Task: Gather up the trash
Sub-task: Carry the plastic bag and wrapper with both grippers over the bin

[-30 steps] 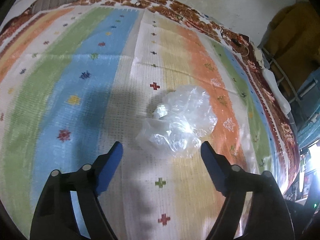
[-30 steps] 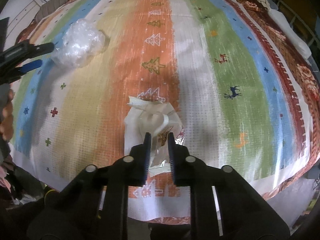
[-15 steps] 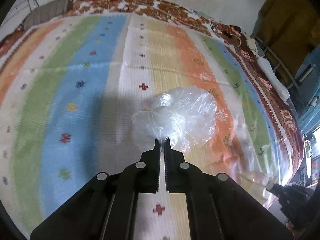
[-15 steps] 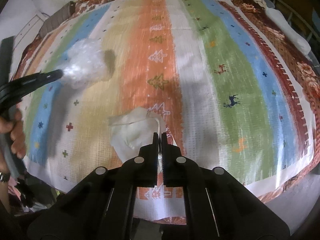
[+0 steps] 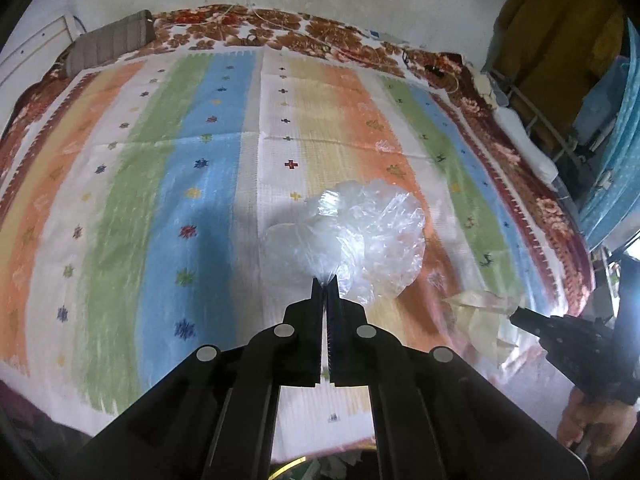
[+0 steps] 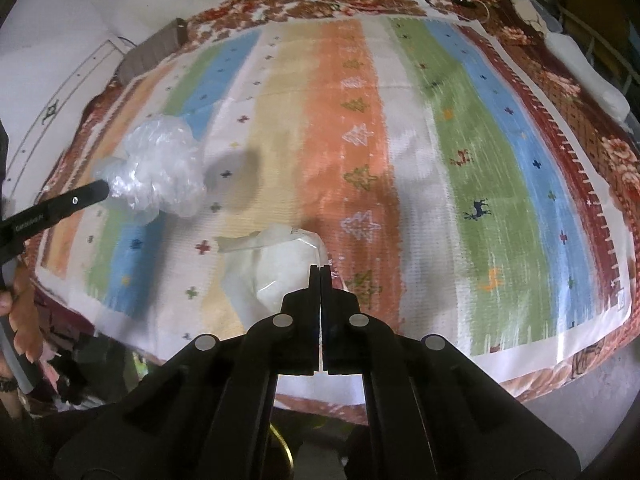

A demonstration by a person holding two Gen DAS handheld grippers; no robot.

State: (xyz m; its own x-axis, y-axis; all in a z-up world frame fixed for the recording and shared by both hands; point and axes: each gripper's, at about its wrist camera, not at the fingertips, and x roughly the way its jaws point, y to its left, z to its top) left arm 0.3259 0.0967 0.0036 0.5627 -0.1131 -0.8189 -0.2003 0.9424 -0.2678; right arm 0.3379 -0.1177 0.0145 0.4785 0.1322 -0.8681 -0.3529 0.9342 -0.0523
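Observation:
My left gripper (image 5: 326, 282) is shut on a crumpled clear plastic bag (image 5: 360, 236) and holds it lifted above the striped cloth (image 5: 180, 200). The same bag (image 6: 160, 168) shows at the left of the right wrist view, pinched by the left gripper (image 6: 102, 190). My right gripper (image 6: 321, 270) is shut on a whitish plastic wrapper (image 6: 276, 264) and holds it above the cloth near the front edge. That wrapper (image 5: 480, 316) and the right gripper (image 5: 516, 316) show at the lower right of the left wrist view.
The striped cloth (image 6: 460, 160) covers a bed with a floral brown blanket (image 6: 580, 92) at its edges. A grey striped pillow (image 5: 108, 46) lies at the far left corner. Clothes and a metal rack (image 5: 560, 40) stand at the right. A brass-rimmed container (image 6: 286, 452) shows below the bed's front edge.
The left gripper closed on the clear bag and lifted it off the cloth. The right gripper tightened on the whitish wrapper and raised it; both pulled back toward the front edge.

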